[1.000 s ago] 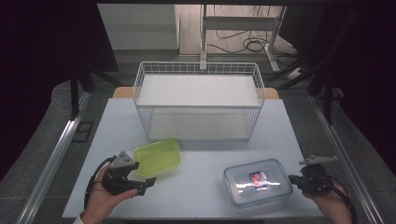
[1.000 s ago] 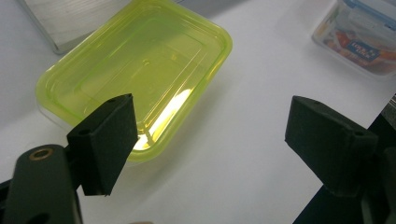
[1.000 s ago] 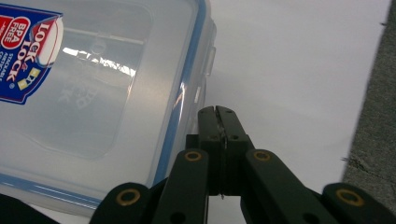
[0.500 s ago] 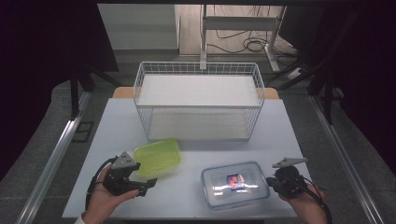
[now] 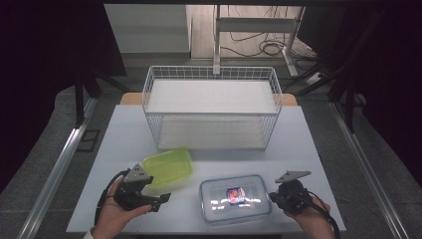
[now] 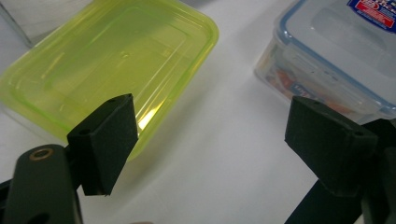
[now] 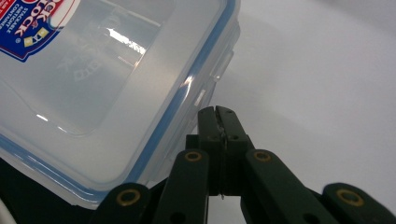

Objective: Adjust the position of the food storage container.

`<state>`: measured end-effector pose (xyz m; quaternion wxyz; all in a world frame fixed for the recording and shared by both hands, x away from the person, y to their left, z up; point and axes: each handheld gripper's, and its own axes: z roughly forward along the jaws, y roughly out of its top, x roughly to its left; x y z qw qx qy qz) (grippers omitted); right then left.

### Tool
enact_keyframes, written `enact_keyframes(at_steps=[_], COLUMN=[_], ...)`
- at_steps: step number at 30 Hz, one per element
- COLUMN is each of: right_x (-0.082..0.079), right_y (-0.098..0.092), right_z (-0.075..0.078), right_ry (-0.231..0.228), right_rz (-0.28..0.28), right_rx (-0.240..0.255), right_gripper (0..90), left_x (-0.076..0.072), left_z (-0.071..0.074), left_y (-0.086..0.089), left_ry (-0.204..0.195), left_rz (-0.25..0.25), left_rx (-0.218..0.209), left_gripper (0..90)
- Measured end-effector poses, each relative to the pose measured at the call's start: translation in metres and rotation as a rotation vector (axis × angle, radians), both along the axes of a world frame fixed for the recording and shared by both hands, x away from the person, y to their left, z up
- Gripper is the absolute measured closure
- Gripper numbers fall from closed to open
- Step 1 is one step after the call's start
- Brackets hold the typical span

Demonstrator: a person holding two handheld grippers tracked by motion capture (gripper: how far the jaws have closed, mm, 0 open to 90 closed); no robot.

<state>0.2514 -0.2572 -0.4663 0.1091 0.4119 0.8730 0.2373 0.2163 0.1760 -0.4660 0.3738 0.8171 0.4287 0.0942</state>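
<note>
From the high view, the clear lidded container (image 5: 236,197) lies on the white table (image 5: 303,144) near its front edge, with the right tongs (image 5: 272,196) at its right end and the left tongs (image 5: 161,197) just in front of the green tub (image 5: 168,167); a wire basket (image 5: 212,107) stands farther back. In the left gripper view, the left tongs (image 6: 224,154) are spread, nothing between them, the green tub (image 6: 98,60) beyond one jaw. In the right gripper view, the right tongs (image 7: 217,116) are pressed together at the container's (image 7: 93,84) side clip
</note>
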Motion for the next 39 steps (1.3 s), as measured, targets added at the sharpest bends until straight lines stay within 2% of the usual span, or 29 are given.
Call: enact_keyframes(at_steps=[6,9,10,11,12,14,16,17,18,19,20,22,23,26,27,29,30,31,32,33,34,35,36,37,38,39], right_x=[-0.005,-0.005,-0.005,-0.005,-0.005,-0.005,-0.004,-0.004,-0.004,-0.004,-0.004,-0.004,-0.004,-0.003,-0.003,-0.002,-0.002,-0.001,0.0,0.001,0.002,0.002,0.002,0.004,0.005,0.005], right_y=[0.016,0.017,0.016,0.016,0.015,0.014,0.014,0.014,0.013,0.013,0.012,0.012,0.012,0.011,0.011,0.01,0.01,0.009,0.006,0.004,0.003,0.003,0.001,-0.003,-0.008,-0.008], right_z=[-0.001,-0.002,-0.002,-0.002,-0.003,-0.003,-0.003,-0.003,-0.003,-0.003,-0.003,-0.003,-0.003,-0.004,-0.003,-0.003,-0.003,-0.002,-0.002,-0.003,-0.003,-0.003,-0.003,-0.002,-0.001,-0.001], right_ry=[-0.002,-0.004,-0.001,-0.001,0.001,0.0,0.0,0.0,0.0,0.0,0.001,-0.001,-0.001,-0.002,0.0,0.002,0.002,-0.003,-0.012,-0.015,-0.013,-0.013,-0.022,-0.021,-0.018,-0.018], right_rz=[0.043,0.049,0.052,0.052,0.053,0.056,0.057,0.057,0.058,0.059,0.063,0.064,0.064,0.065,0.064,0.062,0.062,0.061,0.047,0.043,0.036,0.036,0.023,0.01,0.002,0.002], right_rx=[0.003,0.009,0.021,0.021,0.032,0.036,0.04,0.04,0.041,0.044,0.048,0.052,0.052,0.058,0.064,0.073,0.073,0.078,0.09,0.1,0.111,0.111,0.127,0.159,0.214,0.214], right_gripper=[88.9,88.9,88.9,88.9,88.9,88.8,88.8,88.8,88.8,88.7,88.7,88.5,88.5,88.2,88.2,87.0,87.0,84.9,77.7,74.7,70.2,70.2,64.9,59.3,52.4,52.4], left_x=[-0.001,-0.003,-0.005,-0.005,-0.008,-0.01,-0.011,-0.012,-0.012,-0.011,-0.011,-0.011,-0.012,-0.012,-0.012,-0.009,-0.009,-0.008,-0.008,-0.008,-0.008,-0.008,-0.008,-0.008,-0.007,-0.007], left_z=[-0.005,-0.007,-0.008,-0.008,-0.009,-0.01,-0.01,-0.01,-0.011,-0.011,-0.012,-0.011,-0.01,-0.011,-0.013,-0.017,-0.017,-0.019,-0.019,-0.019,-0.019,-0.019,-0.019,-0.018,-0.017,-0.017], left_y=[-0.006,-0.01,-0.017,-0.017,-0.024,-0.029,-0.03,-0.031,-0.031,-0.03,-0.029,-0.029,-0.029,-0.03,-0.031,-0.029,-0.029,-0.029,-0.027,-0.027,-0.026,-0.026,-0.025,-0.025,-0.024,-0.024], left_ry=[0.011,0.015,0.023,0.023,0.025,0.022,0.02,0.018,0.022,0.027,0.032,0.033,0.036,0.048,0.052,0.066,0.066,0.073,0.083,0.083,0.092,0.092,0.098,0.103,0.111,0.111], left_rz=[-0.017,-0.032,-0.069,-0.069,-0.096,-0.114,-0.116,-0.118,-0.121,-0.127,-0.134,-0.142,-0.15,-0.172,-0.169,-0.131,-0.131,-0.116,-0.105,-0.105,-0.089,-0.089,-0.085,-0.08,-0.079,-0.079], left_rx=[0.009,0.012,0.021,0.021,0.028,0.025,0.02,0.008,0.004,0.0,-0.019,-0.029,-0.034,-0.04,-0.044,-0.072,-0.072,-0.081,-0.105,-0.105,-0.125,-0.125,-0.131,-0.138,-0.157,-0.157], left_gripper=[17.3,17.8,17.9,17.9,18.2,19.8,25.9,25.9,30.6,37.6,50.8,61.3,61.3,69.0,68.5,58.3,52.7,52.7,45.3,41.3,36.0,32.7,32.7,29.4,24.9,24.3])
